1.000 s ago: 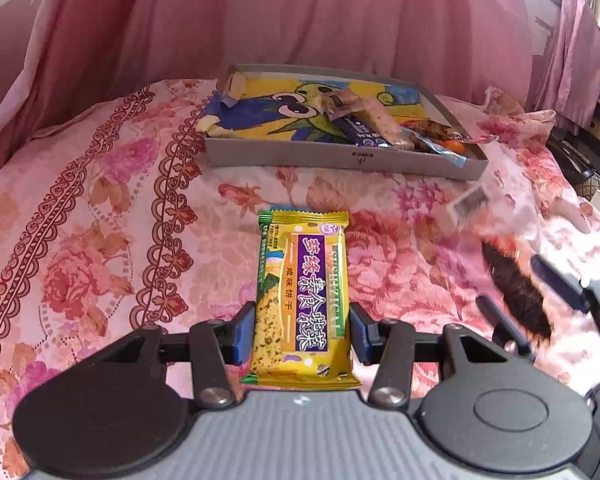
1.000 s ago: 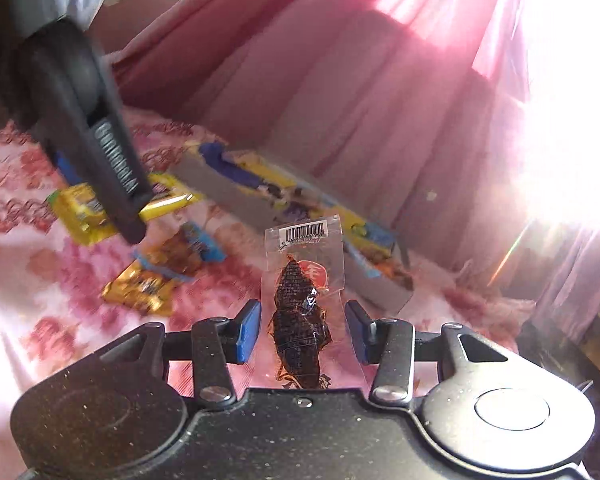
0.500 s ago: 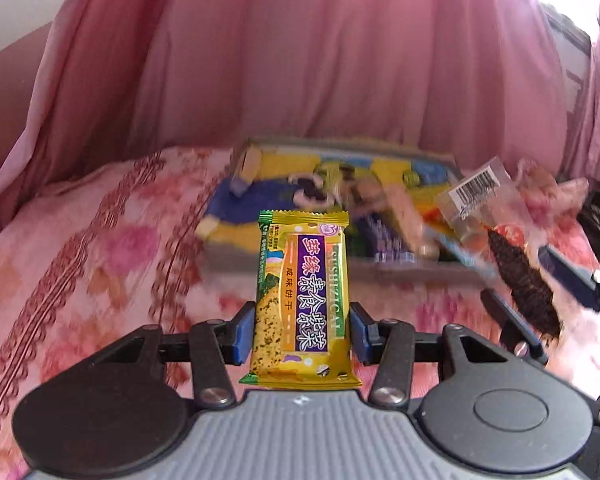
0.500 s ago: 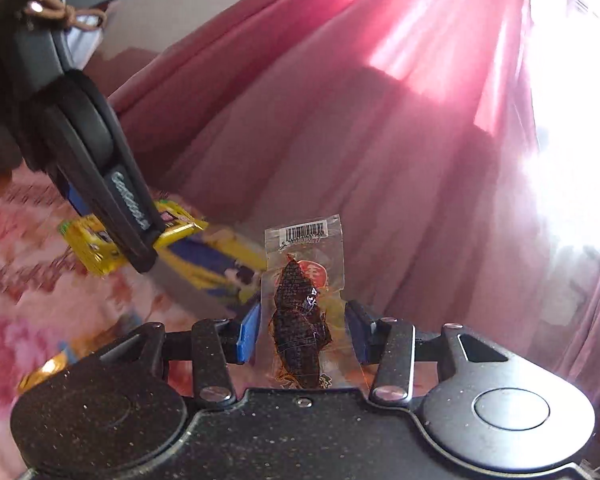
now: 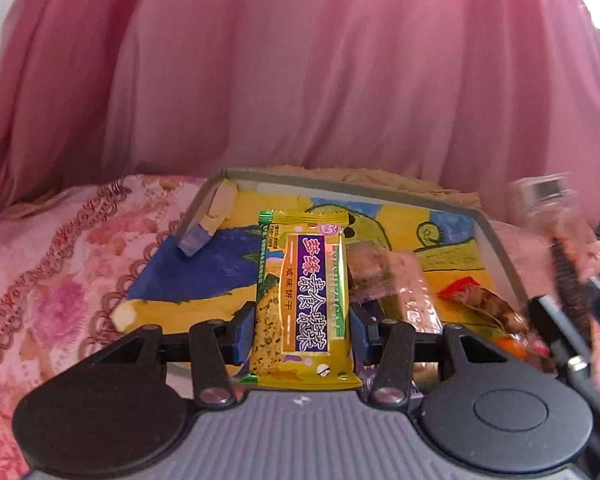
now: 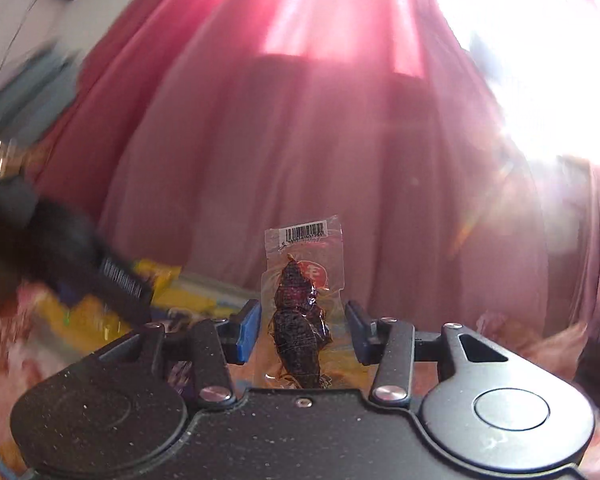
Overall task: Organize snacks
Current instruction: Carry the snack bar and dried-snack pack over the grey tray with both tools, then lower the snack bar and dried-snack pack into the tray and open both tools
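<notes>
Pink curtains (image 5: 300, 60) are seen filling the background of both views, and below them a bed covered in a floral sheet (image 5: 60, 280) is spread. On that bed a shallow grey-walled box (image 5: 496, 248) with a yellow and blue printed floor is set, and several wrapped snacks (image 5: 404, 280) are already lying in its right half, while its left half is bare apart from a folded corner flap. The left gripper (image 5: 302, 332) is held just over the near edge of the box, its jaws clamped on a yellow and purple biscuit packet (image 5: 304, 304), which stands upright between them. The right gripper (image 6: 302, 332) is carried beside it at the right end of the box; a clear pouch of dark dried food (image 6: 300, 320) is stood between its jaws, which look closed on the pouch's lower edges, though contact on the right side is hard to confirm. The task is judged to be at the delivery step, with both snacks lifted and neither yet laid in the box. Collision between the two grippers is the main risk, since they are brought close together over one small target. A loose hold on the slippery pouch could let it slide out before the box is reached. A release made too near the rim could leave the biscuit packet resting on the wall or dropped onto the sheet.
</notes>
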The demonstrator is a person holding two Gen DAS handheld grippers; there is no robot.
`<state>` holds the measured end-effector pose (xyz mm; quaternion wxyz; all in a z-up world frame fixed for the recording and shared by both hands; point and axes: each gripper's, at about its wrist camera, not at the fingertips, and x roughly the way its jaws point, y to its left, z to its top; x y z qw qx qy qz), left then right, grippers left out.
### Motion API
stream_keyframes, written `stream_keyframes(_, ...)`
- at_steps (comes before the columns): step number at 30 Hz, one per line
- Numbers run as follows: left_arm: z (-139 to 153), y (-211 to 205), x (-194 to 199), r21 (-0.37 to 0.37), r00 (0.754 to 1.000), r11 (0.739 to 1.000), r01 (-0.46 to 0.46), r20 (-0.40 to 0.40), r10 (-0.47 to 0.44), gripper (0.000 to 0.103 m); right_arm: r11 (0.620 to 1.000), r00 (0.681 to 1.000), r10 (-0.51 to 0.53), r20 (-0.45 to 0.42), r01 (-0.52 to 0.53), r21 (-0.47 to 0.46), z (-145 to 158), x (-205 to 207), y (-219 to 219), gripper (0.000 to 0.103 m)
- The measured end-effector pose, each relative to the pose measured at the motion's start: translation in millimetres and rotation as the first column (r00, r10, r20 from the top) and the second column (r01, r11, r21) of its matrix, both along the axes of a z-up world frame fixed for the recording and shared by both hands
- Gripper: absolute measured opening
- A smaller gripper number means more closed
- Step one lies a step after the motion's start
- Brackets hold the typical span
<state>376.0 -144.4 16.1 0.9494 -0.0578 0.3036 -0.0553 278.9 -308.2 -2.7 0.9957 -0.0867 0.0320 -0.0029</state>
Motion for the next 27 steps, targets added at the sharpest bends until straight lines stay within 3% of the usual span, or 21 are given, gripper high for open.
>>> stream_keyframes(9, -29, -5, 32, 0.046, 0.997, 0.998, -0.043, -0.065, 0.046, 0.052, 0.990, 0.998, -0.005, -0.063, 0.014, 0.143, -24, 34, -33, 0.048)
stream_keyframes(27, -42, -11, 39, 0.080, 0.995, 0.996, -0.042, -0.082, 0.049, 0.052, 0.986, 0.992, 0.022, -0.124, -0.001, 0.166, -43, 55, -31, 0.048)
